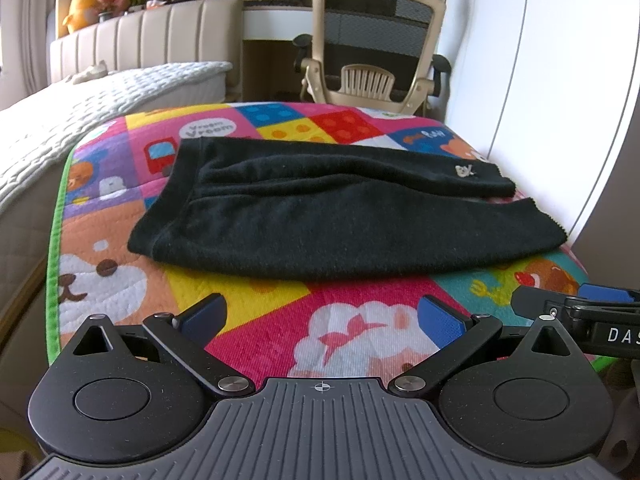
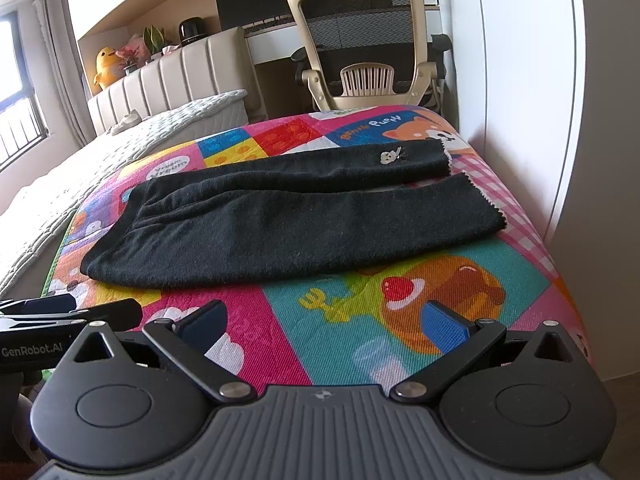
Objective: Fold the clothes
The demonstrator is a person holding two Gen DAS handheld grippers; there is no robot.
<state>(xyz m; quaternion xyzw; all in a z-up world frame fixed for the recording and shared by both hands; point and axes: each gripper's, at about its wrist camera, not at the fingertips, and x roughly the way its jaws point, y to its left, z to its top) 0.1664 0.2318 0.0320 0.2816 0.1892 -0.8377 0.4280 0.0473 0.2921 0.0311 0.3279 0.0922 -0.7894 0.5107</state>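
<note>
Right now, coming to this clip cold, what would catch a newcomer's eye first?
The loud, multicoloured cartoon-print quilted mat fills the middle of both views, and the black knitted pair of trousers lies flat across it, legs pointing right with a small white emblem near one cuff. In the foreground the left claw and right claw both hover open over the mat's near edge, short of the cloth. Behind stands a beige mesh-backed office chair.
</note>
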